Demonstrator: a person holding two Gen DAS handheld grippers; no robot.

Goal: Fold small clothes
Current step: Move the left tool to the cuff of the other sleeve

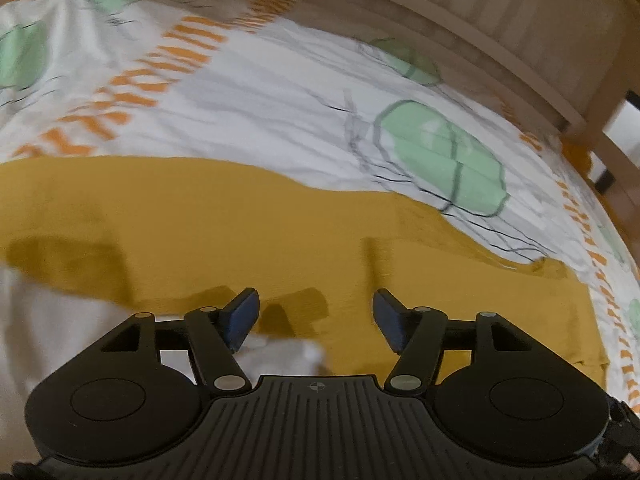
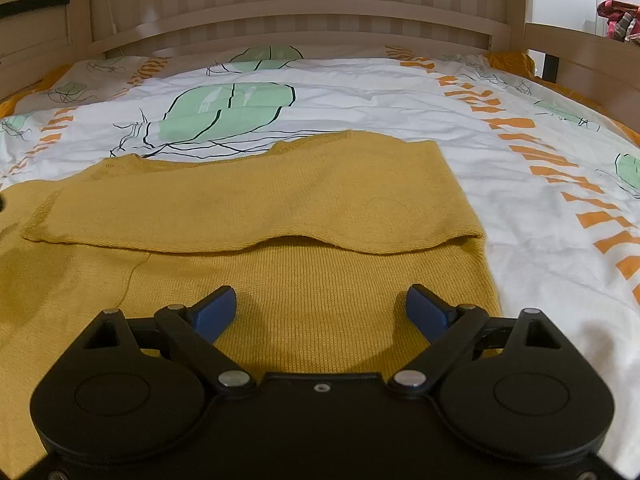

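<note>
A mustard-yellow knit garment (image 2: 280, 280) lies flat on the bed, with one part folded over as a flap (image 2: 260, 200) across its far half. In the left wrist view the same yellow garment (image 1: 200, 232) looks blurred and spreads across the middle. My left gripper (image 1: 316, 316) hovers over its near edge, jaws apart, nothing between the blue pads. My right gripper (image 2: 320, 308) stands wide open just above the knit fabric, and its pads hold nothing.
The bedcover (image 2: 400, 100) is white with green shapes and orange stripes. A wooden slatted headboard (image 2: 300, 12) closes the far side, with a side rail (image 2: 580, 52) at the right. Red cloth items (image 2: 618, 18) lie beyond the rail.
</note>
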